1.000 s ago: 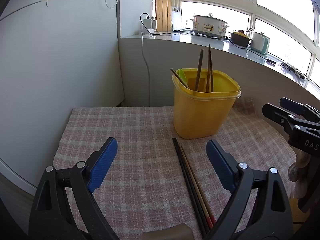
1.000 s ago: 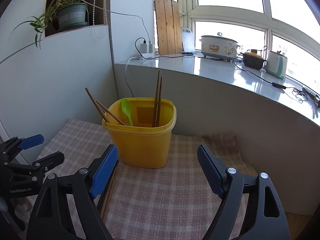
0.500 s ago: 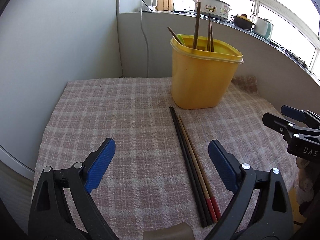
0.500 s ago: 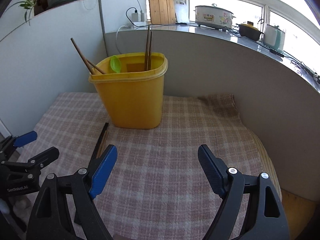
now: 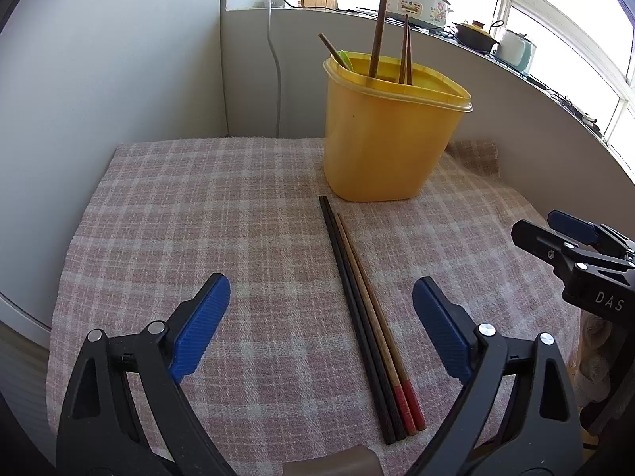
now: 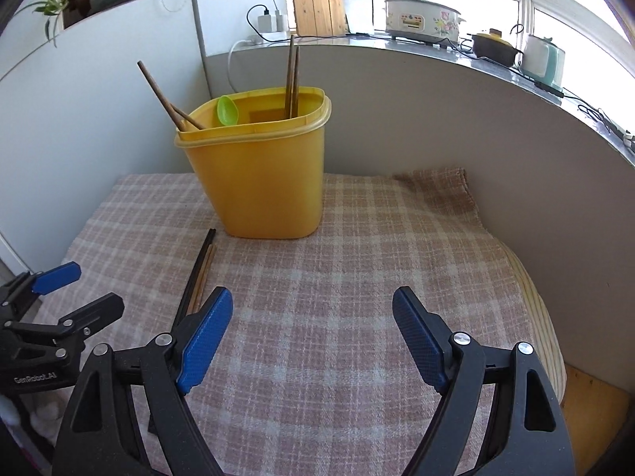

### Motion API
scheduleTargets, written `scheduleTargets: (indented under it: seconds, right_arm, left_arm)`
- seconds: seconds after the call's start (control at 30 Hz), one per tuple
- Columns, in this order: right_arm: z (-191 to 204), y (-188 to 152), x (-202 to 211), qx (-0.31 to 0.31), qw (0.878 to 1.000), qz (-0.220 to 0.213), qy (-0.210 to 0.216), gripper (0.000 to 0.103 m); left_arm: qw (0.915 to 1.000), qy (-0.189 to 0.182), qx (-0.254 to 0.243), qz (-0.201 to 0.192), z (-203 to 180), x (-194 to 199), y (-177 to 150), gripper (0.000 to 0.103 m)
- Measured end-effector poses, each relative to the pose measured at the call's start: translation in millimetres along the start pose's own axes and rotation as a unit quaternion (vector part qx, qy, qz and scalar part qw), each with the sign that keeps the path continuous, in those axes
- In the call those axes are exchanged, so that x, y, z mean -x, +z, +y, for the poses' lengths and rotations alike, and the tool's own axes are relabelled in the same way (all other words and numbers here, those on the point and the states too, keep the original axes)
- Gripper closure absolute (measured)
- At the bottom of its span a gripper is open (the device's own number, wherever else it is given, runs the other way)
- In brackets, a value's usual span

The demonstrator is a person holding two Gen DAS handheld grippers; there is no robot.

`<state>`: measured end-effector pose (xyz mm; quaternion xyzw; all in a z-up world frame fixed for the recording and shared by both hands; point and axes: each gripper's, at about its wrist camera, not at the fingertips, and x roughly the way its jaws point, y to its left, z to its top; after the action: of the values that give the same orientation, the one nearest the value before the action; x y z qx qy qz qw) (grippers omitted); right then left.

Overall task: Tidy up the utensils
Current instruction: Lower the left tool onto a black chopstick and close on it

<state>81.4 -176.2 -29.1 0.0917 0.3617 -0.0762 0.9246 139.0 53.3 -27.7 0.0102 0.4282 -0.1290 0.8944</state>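
1. Here the step in hand looks like the pickup: the chopsticks (image 5: 367, 313) lie loose on the cloth (image 5: 198, 214), just in front of the tub (image 5: 389, 135).
2. The left gripper (image 5: 321, 317) hangs over them, jaws wide but closing, pads touching nothing; the right gripper (image 6: 313, 335) is spread and empty.
3. Next, probably, the left must drop and pinch across the bundle.
4. Their long axis runs toward the tub, red ends nearest the left camera.
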Motion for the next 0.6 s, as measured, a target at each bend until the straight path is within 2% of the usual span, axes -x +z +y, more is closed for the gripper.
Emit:
scheduleTargets:
  seconds: [0.13,0.2,0.33,0.47,0.53,0.6]
  right_arm:
    - [-7,-3,-2,-0.030,1.000,-0.008,0.006,0.020]
    - [-7,-5,-7,-0.023,1.000,-0.002,0.003,0.020]
    - [-1,-6,-19,0.010,0.999,0.036,0.019,0.020]
    - [-9,-8,-35,-0.030,0.993,0.093,0.066,0.021]
    - [-12,-9,-41,-0.050,0.990,0.107,0.078,0.025]
    - [-15,-10,-46,-0.058,0.988,0.117,0.080,0.035]
  left_arm:
    - [0.9994,-0.015,0.017,0.028,10,-15,1,0.034]
    - [0.9982,-0.030,0.024,0.047,14,-25,1,0.047]
    - [0.9951,-0.047,0.032,0.081,18,-47,2,0.063]
    - [0.9877,-0.087,0.058,0.117,20,-64,3,0.074]
    - [0.9852,-0.099,0.059,0.127,18,-70,4,0.078]
    - [0.9838,-0.099,0.058,0.137,18,-76,5,0.084]
